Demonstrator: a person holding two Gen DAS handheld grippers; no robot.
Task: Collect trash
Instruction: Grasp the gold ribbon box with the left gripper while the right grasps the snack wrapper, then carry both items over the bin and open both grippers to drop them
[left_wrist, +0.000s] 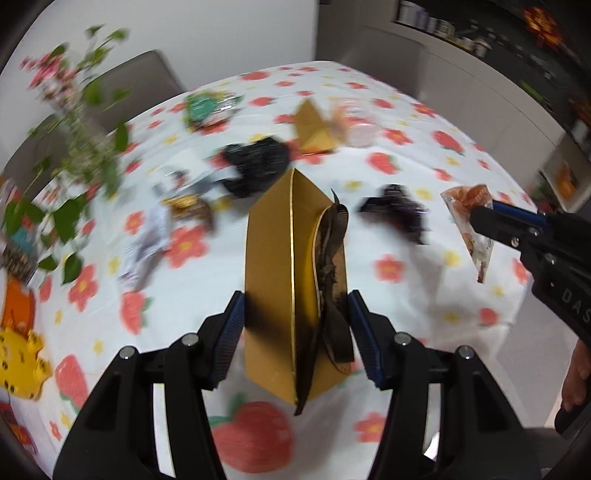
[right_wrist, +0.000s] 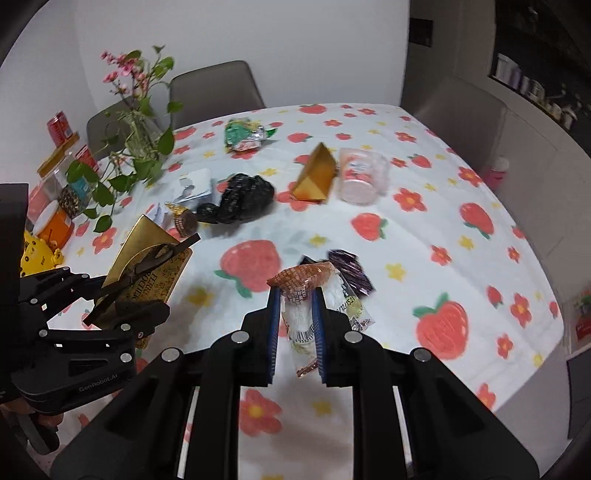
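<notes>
Gold box (left_wrist: 280, 280) clenched in left tool (left_wrist: 295, 332), base hidden; right tool (right_wrist: 295, 325) grips wrapper (right_wrist: 301, 317).

Left gripper (right_wrist: 122, 295) body: "GenRobot.AI" in pale letters on the black housing.
Right gripper (left_wrist: 476, 221) body: "DAS" (the rest runs out of the left wrist view).
Gold box (right_wrist: 147, 258): "FERRERO ROCHER" in dark capitals, only partly legible, tilted along its face.
Clear wrapper (right_wrist: 351, 299): printed digits reading about "12/1521" (likely a date).
Cone-print wrapper (right_wrist: 301, 295): a barcode with digits too small to read.
</notes>
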